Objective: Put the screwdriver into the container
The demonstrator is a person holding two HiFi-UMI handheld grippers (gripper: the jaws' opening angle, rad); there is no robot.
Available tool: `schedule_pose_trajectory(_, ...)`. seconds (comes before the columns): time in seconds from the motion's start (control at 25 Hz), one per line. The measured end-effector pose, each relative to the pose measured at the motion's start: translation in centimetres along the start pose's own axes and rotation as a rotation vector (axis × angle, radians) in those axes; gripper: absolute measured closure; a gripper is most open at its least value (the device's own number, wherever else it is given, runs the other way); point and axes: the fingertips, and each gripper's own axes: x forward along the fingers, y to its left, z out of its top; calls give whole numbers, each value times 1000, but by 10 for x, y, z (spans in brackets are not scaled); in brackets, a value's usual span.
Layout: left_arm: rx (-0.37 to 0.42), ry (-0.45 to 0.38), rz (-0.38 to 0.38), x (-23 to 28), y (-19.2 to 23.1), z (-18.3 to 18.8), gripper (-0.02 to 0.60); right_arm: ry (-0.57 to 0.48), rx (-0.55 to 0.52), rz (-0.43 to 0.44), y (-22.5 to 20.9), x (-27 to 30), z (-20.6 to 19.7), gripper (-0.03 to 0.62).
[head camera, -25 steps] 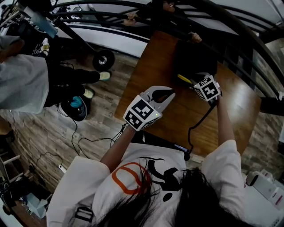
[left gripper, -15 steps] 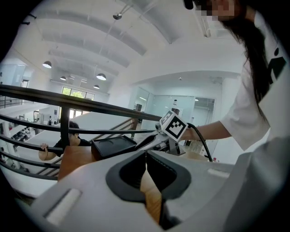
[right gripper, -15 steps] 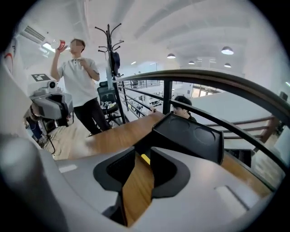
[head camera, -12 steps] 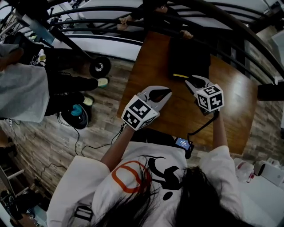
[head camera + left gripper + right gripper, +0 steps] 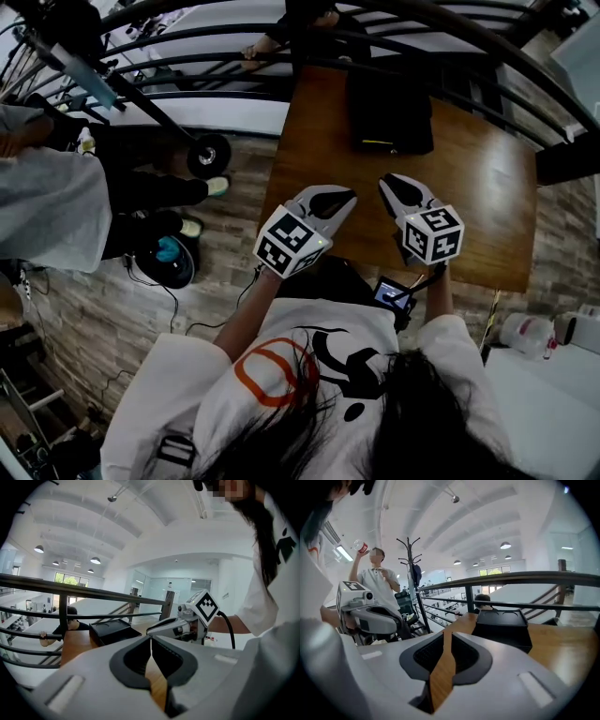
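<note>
Your left gripper (image 5: pixel 349 195) and right gripper (image 5: pixel 385 181) hover side by side over the near half of the wooden table (image 5: pixel 478 178) in the head view, tips pointing away from you. The black container (image 5: pixel 389 103) sits well beyond them at the far edge, by the railing (image 5: pixel 234 33). Only this view shows the screwdriver (image 5: pixel 378 143): a thin yellow streak lying across the near side of the container's inside, too small to make out more. Left of the table, a person in a light top (image 5: pixel 47 202) stands on the floor.

Along the left gripper (image 5: pixel 150 639), your jaws are pressed together, tips touching, with only tabletop showing through the hollow behind them. The container (image 5: pixel 115 631) appears ahead and to the left as a low, dark, open-topped box; its wall hides the contents. The right gripper (image 5: pixel 154 629) reaches in from the right, and a person (image 5: pixel 70 620) leans on the railing beyond the table.

Along the right gripper (image 5: pixel 446 633), your jaws stand a narrow slit apart and grasp nothing; bare wood shows through the gap. The container (image 5: pixel 501 627) is ahead and slightly right, again with no screwdriver visible from this low angle. The left gripper (image 5: pixel 391 617) is at the left, with a standing person (image 5: pixel 379 583) raising a bottle and a coat stand (image 5: pixel 410 573) behind it.
</note>
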Motion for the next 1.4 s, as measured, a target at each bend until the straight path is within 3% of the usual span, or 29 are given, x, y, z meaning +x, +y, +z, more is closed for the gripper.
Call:
schedule_pose_trajectory(0.36,31,3,-46,-55,-43,-30,581,-125,99,-69,81,-42,-23,528)
schedule_pose_trajectory(0.64,11,-4,-83,-85,-73,-54,581,-135,119,-138,132,-73,-55,531)
schedule_pose_trajectory(1.04,-19,12,-131,-83,-120,-75,581,-106,148,-169,156,-114,-96,545)
schedule_pose_trajectory(1.4,-15,-1,-90,-94,-147,-75,581,-118,137,-143,172,-144,-112,545)
